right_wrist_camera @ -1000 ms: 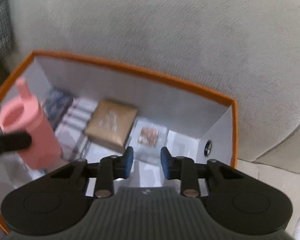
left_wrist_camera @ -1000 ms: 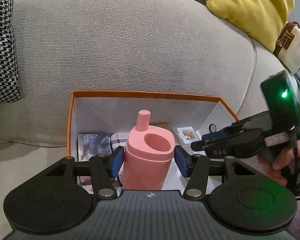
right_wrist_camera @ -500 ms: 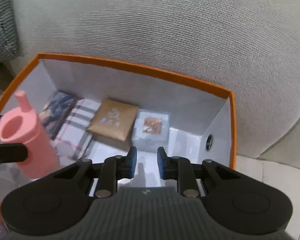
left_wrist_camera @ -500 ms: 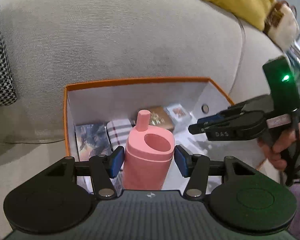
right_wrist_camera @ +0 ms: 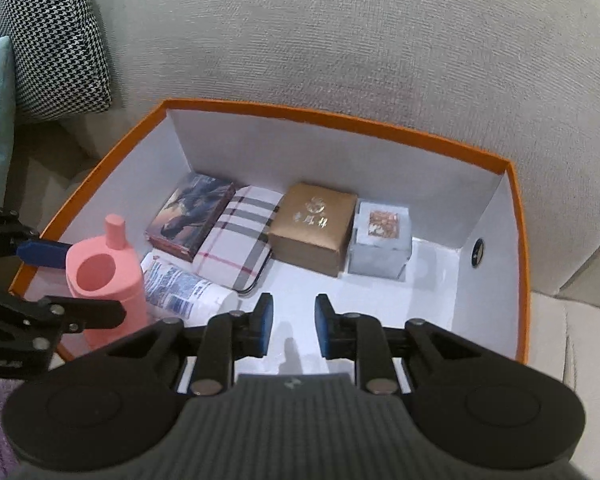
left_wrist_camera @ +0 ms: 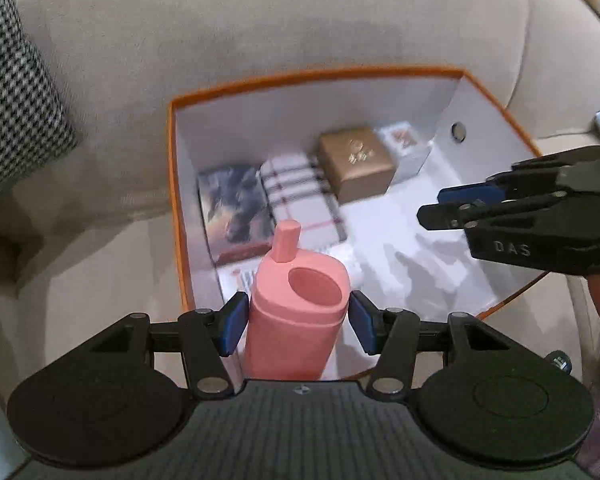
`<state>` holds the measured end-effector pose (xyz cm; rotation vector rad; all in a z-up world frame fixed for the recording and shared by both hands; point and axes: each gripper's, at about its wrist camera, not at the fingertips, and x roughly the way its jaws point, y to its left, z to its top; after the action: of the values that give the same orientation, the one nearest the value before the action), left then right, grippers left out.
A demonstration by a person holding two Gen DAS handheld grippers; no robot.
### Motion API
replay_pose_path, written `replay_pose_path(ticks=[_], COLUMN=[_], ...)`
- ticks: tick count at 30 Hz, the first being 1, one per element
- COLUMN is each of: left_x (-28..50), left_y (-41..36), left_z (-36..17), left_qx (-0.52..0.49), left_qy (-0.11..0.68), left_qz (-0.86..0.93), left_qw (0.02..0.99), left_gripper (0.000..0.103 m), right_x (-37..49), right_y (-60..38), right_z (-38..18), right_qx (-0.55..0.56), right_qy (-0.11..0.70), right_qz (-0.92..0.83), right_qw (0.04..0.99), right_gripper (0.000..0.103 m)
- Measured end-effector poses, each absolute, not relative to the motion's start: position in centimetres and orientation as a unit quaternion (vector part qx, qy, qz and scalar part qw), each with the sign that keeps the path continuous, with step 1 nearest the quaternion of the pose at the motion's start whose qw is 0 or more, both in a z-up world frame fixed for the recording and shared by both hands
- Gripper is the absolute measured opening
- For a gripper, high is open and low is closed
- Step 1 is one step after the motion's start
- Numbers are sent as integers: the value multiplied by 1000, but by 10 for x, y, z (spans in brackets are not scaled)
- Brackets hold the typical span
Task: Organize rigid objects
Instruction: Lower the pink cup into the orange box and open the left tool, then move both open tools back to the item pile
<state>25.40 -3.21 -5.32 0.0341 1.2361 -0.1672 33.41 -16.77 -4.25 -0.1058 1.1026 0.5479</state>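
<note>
My left gripper (left_wrist_camera: pixel 296 324) is shut on a pink bottle (left_wrist_camera: pixel 296 312) with a spout and holds it upright over the near left corner of an orange box (left_wrist_camera: pixel 172 184) with white inside. The bottle also shows in the right wrist view (right_wrist_camera: pixel 104 280), beside a white labelled tube (right_wrist_camera: pixel 184 288). My right gripper (right_wrist_camera: pixel 290 330) is empty, its jaws a narrow gap apart, above the box's bare white floor; it also shows in the left wrist view (left_wrist_camera: pixel 452 208).
Along the box's far wall (right_wrist_camera: pixel 340 152) lie a dark picture book (right_wrist_camera: pixel 190 216), a plaid case (right_wrist_camera: pixel 240 248), a brown gift box (right_wrist_camera: pixel 314 226) and a small grey box (right_wrist_camera: pixel 382 240). The box rests on a beige sofa (right_wrist_camera: pixel 340 40). A houndstooth cushion (right_wrist_camera: pixel 56 36) lies at left.
Both grippers have risen and tilted down over the box, showing more of its inside. The left one still holds the pink bottle. The right gripper's jaws stay narrow.
</note>
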Motion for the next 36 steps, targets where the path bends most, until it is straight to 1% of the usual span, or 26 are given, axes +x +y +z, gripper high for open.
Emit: replay_pose_path(ticks=[5, 9, 11, 15, 19, 23, 24, 25, 28, 31, 33, 36], left_x=[255, 252, 250, 246, 231, 210, 206, 202, 199, 197, 196, 194], left_y=[-34, -33, -31, -25, -13, 13, 20, 27, 42, 54, 59, 65], left_z=[-55, -55, -54, -47, -26, -6, -4, -3, -11, -23, -29, -32], left_qx=[4, -6, -13, -31, -54, -111, -128, -147, -187, -219, -232, -242], left_qy=[600, 605, 603, 594, 561, 503, 491, 483, 474, 472, 472, 469], left_qz=[-69, -72, -73, -82, -93, -90, -84, -73, -55, -52, -49, -47], left_qw=[797, 793, 794, 800, 821, 853, 858, 860, 859, 852, 849, 848], left_gripper=[63, 67, 67, 71, 70, 68, 64, 58, 47, 43, 42, 42], right_x=[330, 329, 330, 329, 329, 329, 328, 328, 328, 327, 327, 326], right_y=[-160, -152, -148, -139, -130, -121, -118, -115, -107, -99, -93, -86], right_z=[-54, -61, -64, -68, -72, -78, -79, -80, -82, -82, -81, -81], right_qx=[-25, 7, 25, 43, 49, 54, 57, 56, 53, 49, 43, 38], right_qy=[538, 559, 569, 581, 590, 606, 609, 611, 618, 621, 622, 623], right_qz=[270, 283, 288, 292, 289, 292, 294, 294, 295, 298, 300, 304], right_qw=[798, 779, 770, 759, 752, 738, 735, 733, 727, 723, 722, 720], right_gripper=[24, 24, 24, 24, 24, 24, 23, 23, 21, 20, 20, 14])
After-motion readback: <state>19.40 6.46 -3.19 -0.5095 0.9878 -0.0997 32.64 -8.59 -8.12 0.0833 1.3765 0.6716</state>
